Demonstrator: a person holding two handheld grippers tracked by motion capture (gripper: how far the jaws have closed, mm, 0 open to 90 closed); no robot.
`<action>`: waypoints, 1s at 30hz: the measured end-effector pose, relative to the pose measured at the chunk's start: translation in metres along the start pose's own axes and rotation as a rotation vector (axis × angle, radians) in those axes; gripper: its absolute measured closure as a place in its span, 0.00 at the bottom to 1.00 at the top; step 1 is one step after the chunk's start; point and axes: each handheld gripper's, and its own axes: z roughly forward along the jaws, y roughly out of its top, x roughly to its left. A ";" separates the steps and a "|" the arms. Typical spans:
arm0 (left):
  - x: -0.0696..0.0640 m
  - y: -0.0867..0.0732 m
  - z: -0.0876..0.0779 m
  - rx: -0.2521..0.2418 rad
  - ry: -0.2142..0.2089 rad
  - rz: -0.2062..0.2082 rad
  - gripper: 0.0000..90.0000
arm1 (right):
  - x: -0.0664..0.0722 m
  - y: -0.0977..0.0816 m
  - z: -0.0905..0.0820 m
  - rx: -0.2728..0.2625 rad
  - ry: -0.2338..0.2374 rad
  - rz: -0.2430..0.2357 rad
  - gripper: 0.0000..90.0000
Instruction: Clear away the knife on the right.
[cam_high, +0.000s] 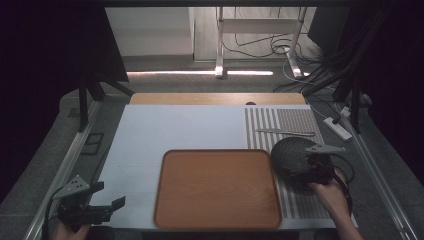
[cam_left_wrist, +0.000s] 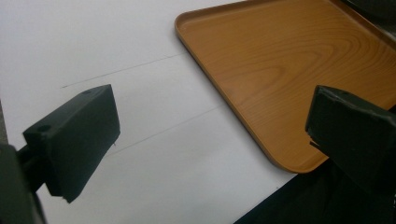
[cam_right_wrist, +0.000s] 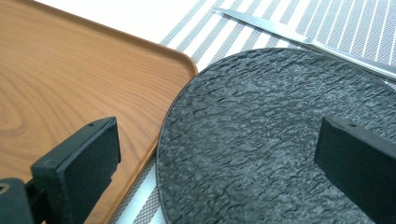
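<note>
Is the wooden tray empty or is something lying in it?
Empty. The high view shows only bare wood grain inside the wooden tray; the black plate sits beside its right edge on the striped mat, not inside.

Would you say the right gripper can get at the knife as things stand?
Probably yes: the right gripper is open over the plate, and the knife lies bare just beyond it.

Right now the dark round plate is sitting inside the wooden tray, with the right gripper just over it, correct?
Not quite: the dark round plate lies on the striped mat beside the wooden tray, not inside it. The high view shows this. The right gripper is over it.
</note>
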 end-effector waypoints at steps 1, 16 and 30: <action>0.000 0.000 0.000 0.000 0.000 0.000 0.03 | -0.001 0.001 0.001 0.001 0.000 0.004 0.01; 0.000 0.000 0.000 -0.002 0.002 -0.001 0.03 | -0.012 0.010 0.018 0.036 -0.034 0.029 0.01; 0.000 0.000 0.000 -0.002 0.001 -0.002 0.03 | -0.022 0.020 0.036 0.087 -0.067 0.052 0.01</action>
